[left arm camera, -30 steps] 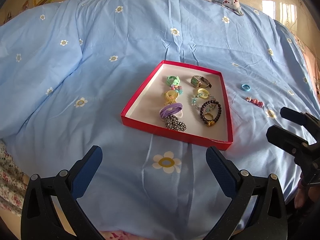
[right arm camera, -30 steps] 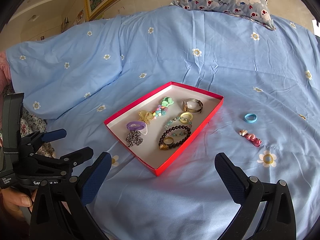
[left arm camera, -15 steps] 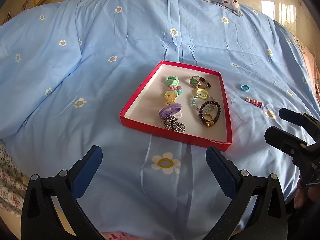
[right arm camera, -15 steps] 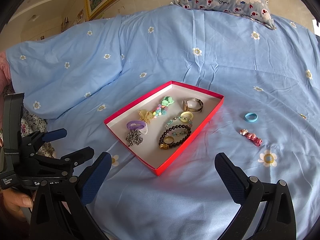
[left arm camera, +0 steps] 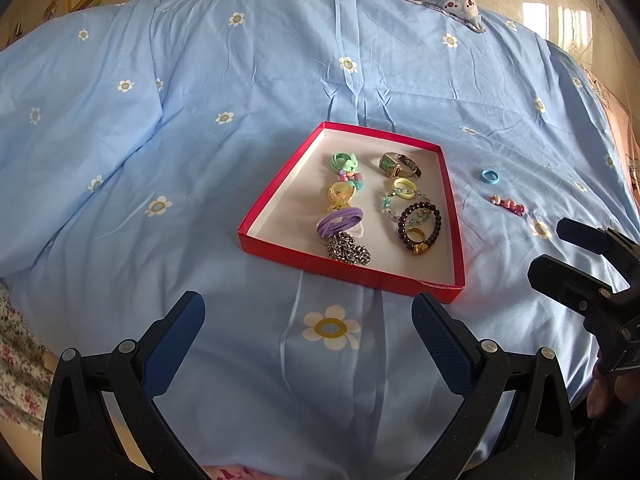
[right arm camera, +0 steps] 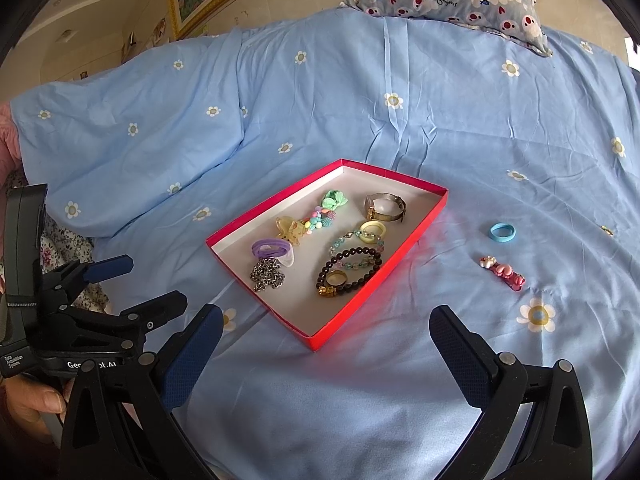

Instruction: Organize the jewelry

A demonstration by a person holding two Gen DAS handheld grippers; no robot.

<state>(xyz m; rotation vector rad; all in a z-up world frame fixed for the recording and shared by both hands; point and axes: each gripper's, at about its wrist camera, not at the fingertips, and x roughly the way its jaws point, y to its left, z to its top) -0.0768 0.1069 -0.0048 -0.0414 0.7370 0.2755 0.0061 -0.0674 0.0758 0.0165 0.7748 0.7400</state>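
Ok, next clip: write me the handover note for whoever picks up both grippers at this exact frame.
Left gripper: open, empty, hovering over the blue bedsheet short of the red tray.
Right gripper: open, empty, near the tray's corner.
Done: tray already holds the watch, dark bead bracelet, purple hair tie, silver chain and other pieces.
Left: blue ring and pink hair clip lie on the sheet on the right gripper's side of the tray; likely move both in, right gripper being closer.
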